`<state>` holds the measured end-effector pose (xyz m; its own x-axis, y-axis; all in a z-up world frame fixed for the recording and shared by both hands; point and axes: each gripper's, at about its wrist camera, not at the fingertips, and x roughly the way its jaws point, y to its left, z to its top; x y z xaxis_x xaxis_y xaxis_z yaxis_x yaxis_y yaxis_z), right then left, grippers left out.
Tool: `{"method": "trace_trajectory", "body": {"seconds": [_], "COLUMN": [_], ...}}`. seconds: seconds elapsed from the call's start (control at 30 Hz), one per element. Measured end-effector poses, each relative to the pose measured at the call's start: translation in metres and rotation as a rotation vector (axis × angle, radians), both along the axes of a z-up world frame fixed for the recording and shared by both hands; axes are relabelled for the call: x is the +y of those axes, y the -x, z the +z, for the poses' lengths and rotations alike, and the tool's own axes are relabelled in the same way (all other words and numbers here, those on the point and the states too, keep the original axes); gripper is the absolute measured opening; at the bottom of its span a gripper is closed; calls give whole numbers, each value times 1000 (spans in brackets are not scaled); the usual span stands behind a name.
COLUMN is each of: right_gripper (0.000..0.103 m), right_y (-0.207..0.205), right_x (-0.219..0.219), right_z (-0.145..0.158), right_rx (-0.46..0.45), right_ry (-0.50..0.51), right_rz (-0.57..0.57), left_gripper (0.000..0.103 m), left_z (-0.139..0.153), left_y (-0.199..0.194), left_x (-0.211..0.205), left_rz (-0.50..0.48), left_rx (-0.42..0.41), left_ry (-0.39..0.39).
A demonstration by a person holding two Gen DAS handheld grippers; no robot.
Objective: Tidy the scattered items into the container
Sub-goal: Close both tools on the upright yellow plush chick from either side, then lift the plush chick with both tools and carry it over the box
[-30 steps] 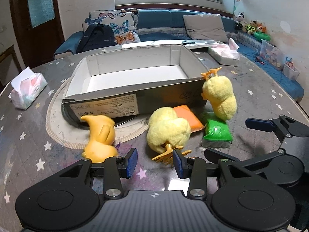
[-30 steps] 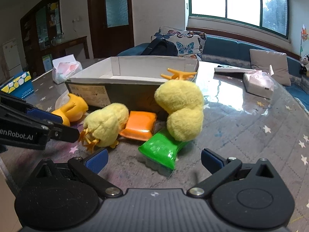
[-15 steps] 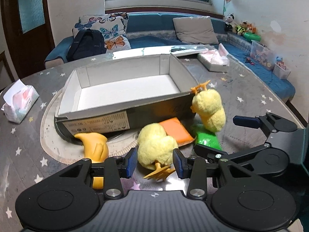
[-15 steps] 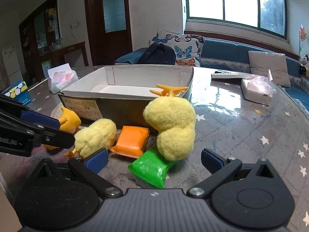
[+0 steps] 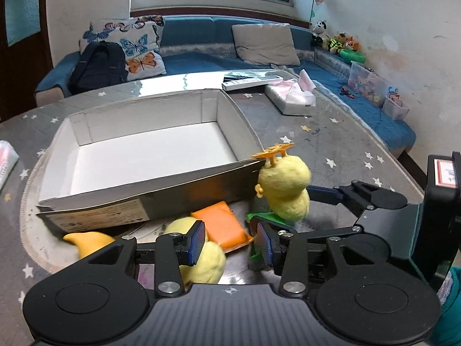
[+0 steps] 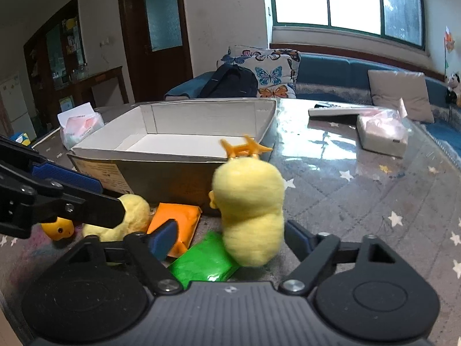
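Right wrist | right gripper (image 6: pixel 227 238) closing round upright plush chick (image 6: pixel 249 210) | left gripper (image 5: pixel 230 243) open, empty

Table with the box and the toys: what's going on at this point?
A person works two handheld grippers to tidy toys into the empty cardboard box. The right gripper is closing its jaws around a fluffy yellow chick that stands upside down against the box's corner, over a green packet. The left gripper, open, hovers above a second chick and an orange packet. Nothing is in the box yet.
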<state>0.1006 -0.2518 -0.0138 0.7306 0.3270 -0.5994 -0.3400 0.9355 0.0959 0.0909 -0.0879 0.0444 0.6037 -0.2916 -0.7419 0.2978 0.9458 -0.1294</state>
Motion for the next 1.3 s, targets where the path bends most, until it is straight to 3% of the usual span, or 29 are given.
{"method": "trace_trajectory", "body": {"seconds": [0.13, 0.3, 0.43, 0.73, 1.07, 1.3], "right_gripper": [72, 54, 47, 42, 41, 41], "right_y": [-3, -9, -10, -15, -11, -2], "right_x": [-4, -12, -14, -15, -34, -40], "right_z": [-1, -3, -5, -11, -12, -12], "right_rx": [-3, 17, 18, 22, 88, 113], "right_ry": [-13, -45, -49, -64, -207, -270], "right_rz": [-6, -21, -27, -42, -35, 9], "left_gripper": [43, 43, 43, 43, 43, 43], "left_z": [0, 1, 0, -10, -17, -24], "left_y": [-11, -20, -25, -34, -41, -45], "left_x": [-7, -17, -25, -27, -33, -33], "left_rz": [-8, -32, -57, -68, -118, -158], "left_rx": [14, 16, 17, 28, 53, 114], "left_ry": [27, 49, 61, 68, 93, 149]}}
